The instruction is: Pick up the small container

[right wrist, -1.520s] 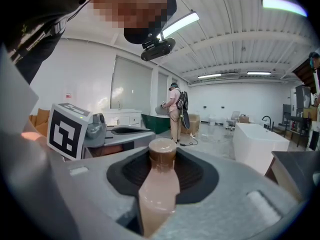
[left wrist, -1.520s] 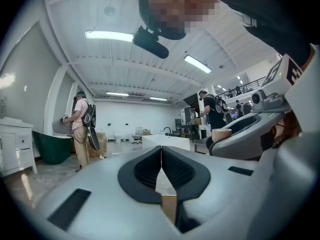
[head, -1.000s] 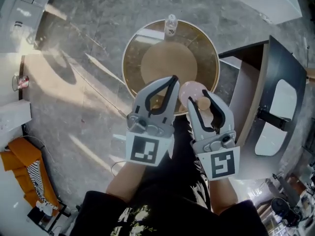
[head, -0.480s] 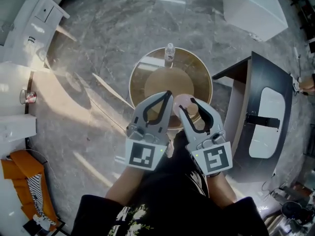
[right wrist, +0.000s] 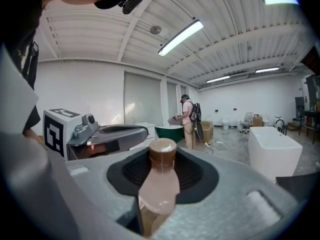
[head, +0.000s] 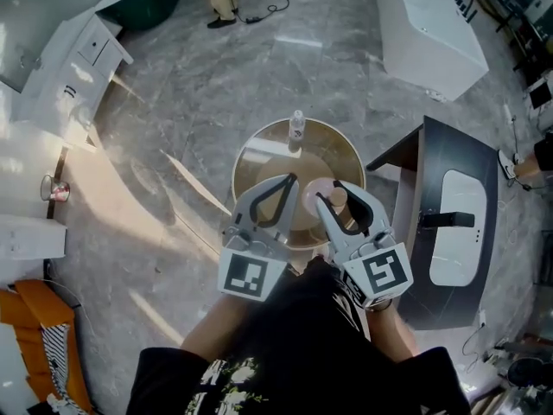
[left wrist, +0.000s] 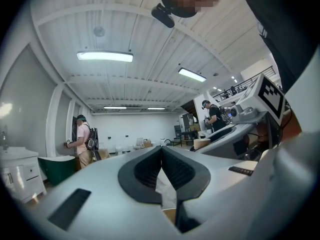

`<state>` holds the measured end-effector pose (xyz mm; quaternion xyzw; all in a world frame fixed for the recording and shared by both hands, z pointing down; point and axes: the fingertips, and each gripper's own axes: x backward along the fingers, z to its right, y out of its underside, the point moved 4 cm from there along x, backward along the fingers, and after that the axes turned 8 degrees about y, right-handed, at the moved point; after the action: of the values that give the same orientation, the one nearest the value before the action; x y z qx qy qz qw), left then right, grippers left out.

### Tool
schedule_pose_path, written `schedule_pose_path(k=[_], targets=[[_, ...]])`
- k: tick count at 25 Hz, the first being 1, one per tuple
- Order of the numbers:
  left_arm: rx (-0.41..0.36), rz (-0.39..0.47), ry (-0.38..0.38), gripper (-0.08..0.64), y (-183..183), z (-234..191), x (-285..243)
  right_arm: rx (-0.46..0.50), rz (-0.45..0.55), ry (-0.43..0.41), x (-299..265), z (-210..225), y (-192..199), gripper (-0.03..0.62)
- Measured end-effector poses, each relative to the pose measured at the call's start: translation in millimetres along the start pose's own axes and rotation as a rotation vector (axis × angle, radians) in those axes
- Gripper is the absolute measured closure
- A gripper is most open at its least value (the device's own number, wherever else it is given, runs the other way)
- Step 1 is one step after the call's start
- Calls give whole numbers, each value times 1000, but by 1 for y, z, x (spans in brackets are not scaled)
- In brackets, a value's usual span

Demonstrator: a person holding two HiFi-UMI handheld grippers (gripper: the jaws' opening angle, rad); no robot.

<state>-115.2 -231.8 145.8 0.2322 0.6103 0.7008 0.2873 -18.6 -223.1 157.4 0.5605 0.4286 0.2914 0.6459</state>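
Observation:
The small container (right wrist: pixel 159 184) is a pale pink bottle with a brown cap. My right gripper (right wrist: pixel 162 170) is shut on its body, and the cap pokes out past the fingertips. In the head view the container (head: pixel 336 200) sits in the right gripper (head: pixel 334 195), high over the round gold-rimmed table (head: pixel 251 158). My left gripper (head: pixel 290 182) hangs just left of it, its jaws closed together with nothing between them. In its own view the left gripper (left wrist: pixel 161 151) shows its dark pads meeting at the tips.
A clear bottle (head: pixel 297 125) stands at the table's far edge. A dark counter with a white basin (head: pixel 454 223) is to the right, a white tub (head: pixel 428 33) beyond it, white cabinets (head: pixel 78 67) to the left. People stand far off (right wrist: pixel 189 119), (left wrist: pixel 82 139).
The table and floor look smaller and farther below than before. Both grippers stay side by side, the right one still gripping the pink container.

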Motion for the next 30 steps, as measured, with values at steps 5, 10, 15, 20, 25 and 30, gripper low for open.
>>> schedule_pose_path(k=[5, 10, 15, 20, 25, 30], targets=[[39, 43, 15, 547, -17, 7, 12, -5, 42, -33, 9, -9, -20, 459], [68, 52, 1, 547, -28, 3, 20, 7, 63, -35, 18, -8, -40, 459], [34, 58, 1, 547, -41, 1, 19, -11, 58, -43, 22, -2, -52, 459], [22, 77, 6, 547, -52, 2, 15, 7, 49, -53, 20, -3, -56, 460], [14, 90, 6, 546, -59, 3, 15, 27, 57, -63, 17, -6, -57, 460], [4, 87, 3, 546, -58, 3, 13, 28, 57, -64, 12, -5, -55, 460]])
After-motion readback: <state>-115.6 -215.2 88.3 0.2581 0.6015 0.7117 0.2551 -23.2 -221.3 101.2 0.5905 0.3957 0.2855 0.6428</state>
